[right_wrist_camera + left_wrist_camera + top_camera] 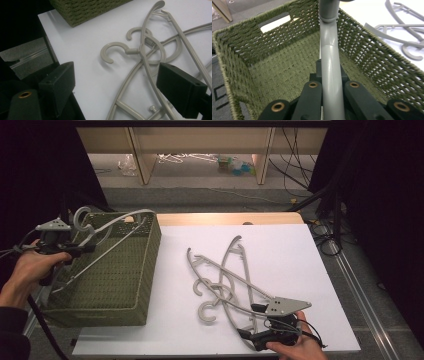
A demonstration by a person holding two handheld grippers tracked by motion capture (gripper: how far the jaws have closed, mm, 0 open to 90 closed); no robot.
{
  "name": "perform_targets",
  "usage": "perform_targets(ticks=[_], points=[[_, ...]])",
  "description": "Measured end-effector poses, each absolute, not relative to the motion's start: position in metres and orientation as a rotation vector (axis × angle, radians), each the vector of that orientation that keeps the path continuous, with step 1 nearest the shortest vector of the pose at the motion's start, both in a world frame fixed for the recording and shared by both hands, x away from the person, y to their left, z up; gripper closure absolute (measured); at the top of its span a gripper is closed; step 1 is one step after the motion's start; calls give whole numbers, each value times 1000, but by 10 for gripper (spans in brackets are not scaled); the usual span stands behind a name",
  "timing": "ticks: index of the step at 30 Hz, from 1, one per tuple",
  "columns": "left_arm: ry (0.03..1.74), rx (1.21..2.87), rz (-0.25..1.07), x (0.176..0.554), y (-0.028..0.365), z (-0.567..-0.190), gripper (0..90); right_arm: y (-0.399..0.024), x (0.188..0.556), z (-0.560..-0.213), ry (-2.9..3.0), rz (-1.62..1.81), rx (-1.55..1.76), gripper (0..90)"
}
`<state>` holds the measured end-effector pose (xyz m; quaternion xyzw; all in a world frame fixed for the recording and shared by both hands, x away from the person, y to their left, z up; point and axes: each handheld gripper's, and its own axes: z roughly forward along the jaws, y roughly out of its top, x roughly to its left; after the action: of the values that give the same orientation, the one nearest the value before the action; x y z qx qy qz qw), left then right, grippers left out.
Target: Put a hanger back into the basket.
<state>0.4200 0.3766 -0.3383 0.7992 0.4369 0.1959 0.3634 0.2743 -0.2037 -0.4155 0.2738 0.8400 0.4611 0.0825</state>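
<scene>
Nearest me, my right gripper (274,326) stands wide over the pile of hangers (227,280) on the white tabletop (300,255), gripping nothing, while my left gripper (75,251) clamps one hanger (329,75) above the green basket (145,270).

white table top (300,250) bears a green woven basket (125,285) and grey hangers (225,280).

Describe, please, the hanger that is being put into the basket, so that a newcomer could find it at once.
Start at the green woven basket at the white table's left edge. One grey plastic hanger slants across its open top, its hook beside the left hand-held gripper, which is shut on it. Unlike the tangled hangers lying flat on the table, it is lifted, alone and gripped.
</scene>
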Motion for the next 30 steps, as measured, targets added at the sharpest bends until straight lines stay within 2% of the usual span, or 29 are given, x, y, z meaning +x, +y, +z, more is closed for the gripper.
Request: perform_targets(ticks=[1,7,25,30], points=[[1108,2117,512,421,380,-337,864,-204,275,-415,2506,1377,815,164],[1127,2158,492,427,381,-345,861,-203,275,-416,2521,1368,810,166],[1295,2156,398,443,377,-399,837,-203,275,-418,2532,1359,810,169],[1362,2121,414,443,382,-407,788,-202,275,-418,2535,1356,814,171]])
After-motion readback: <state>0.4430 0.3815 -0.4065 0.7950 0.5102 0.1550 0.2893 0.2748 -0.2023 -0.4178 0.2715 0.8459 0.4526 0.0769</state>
